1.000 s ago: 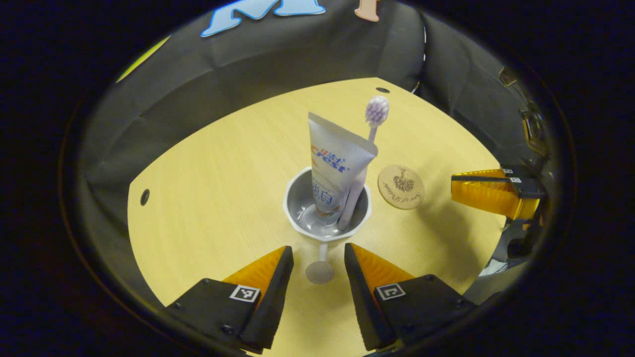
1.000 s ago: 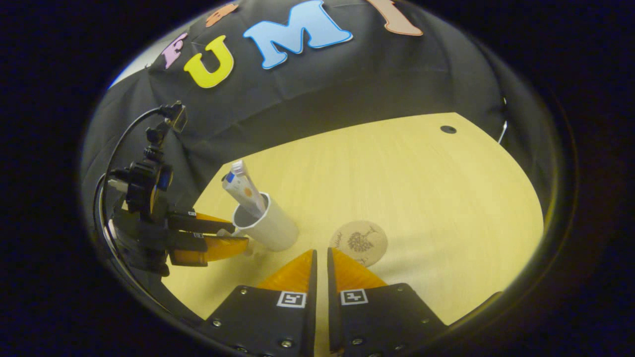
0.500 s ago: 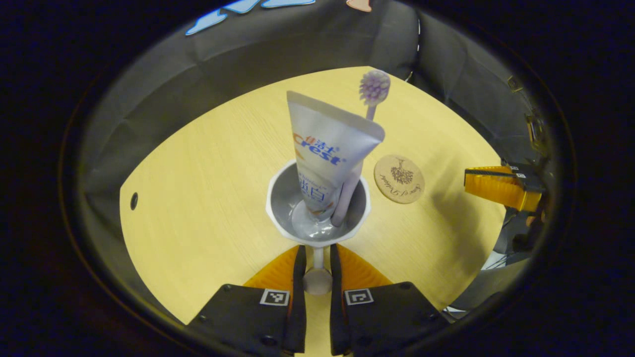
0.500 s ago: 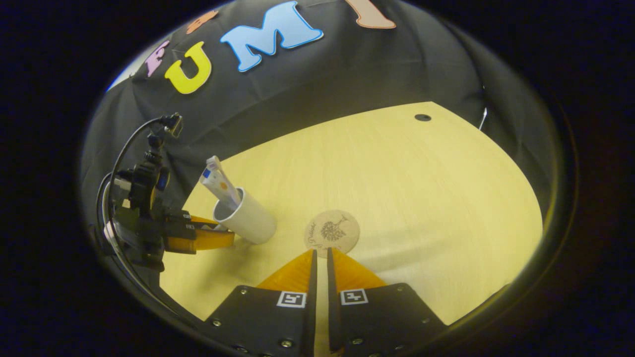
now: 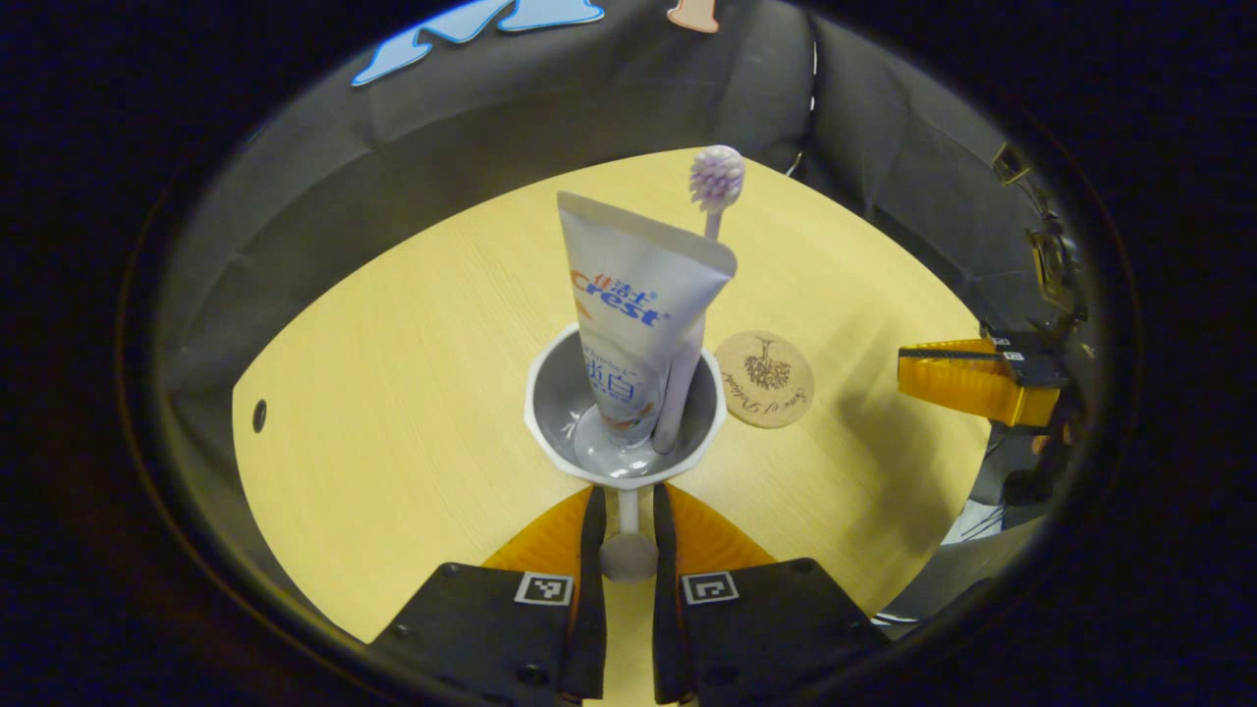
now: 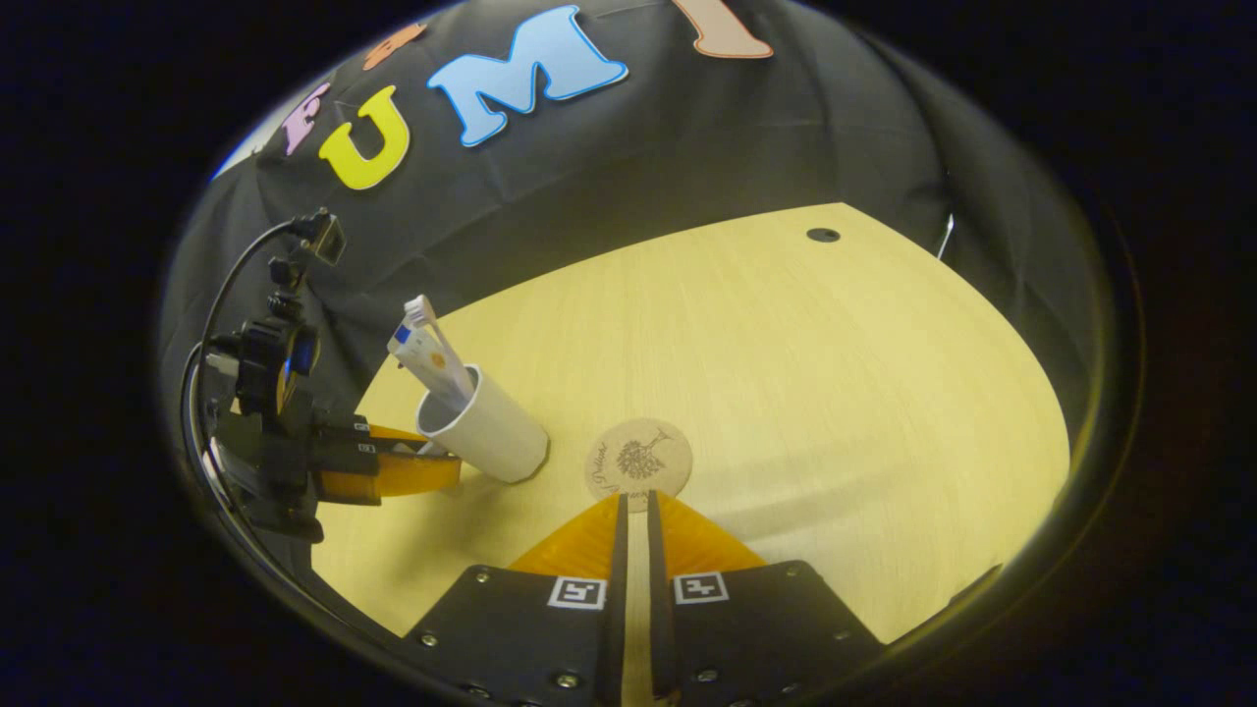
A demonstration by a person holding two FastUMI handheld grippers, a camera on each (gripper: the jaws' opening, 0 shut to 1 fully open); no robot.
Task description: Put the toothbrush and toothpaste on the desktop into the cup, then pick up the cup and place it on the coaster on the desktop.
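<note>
A white cup (image 5: 625,447) with a grey inside stands near the middle of the wooden desktop (image 5: 393,393). In it lean the toothpaste tube (image 5: 636,314) and the toothbrush, whose lilac head (image 5: 717,179) sticks out on top. My left gripper (image 5: 626,494) is shut on the cup's handle (image 5: 628,550). The round coaster (image 5: 764,378) lies just right of the cup. In the right gripper view the cup (image 6: 488,432), the coaster (image 6: 638,459) and the left gripper (image 6: 393,469) show, and my right gripper (image 6: 633,501) is shut on nothing just short of the coaster.
The right gripper (image 5: 972,378) hangs at the desktop's right edge in the left gripper view. Small dark holes (image 5: 258,415) (image 6: 823,235) sit near the table's corners. Black cloth walls the booth behind. Open wood lies right of the coaster (image 6: 864,393).
My left gripper went from open to shut on the cup's handle. The cup now sits a little nearer the coaster. The right gripper stayed shut and drifted slightly.
</note>
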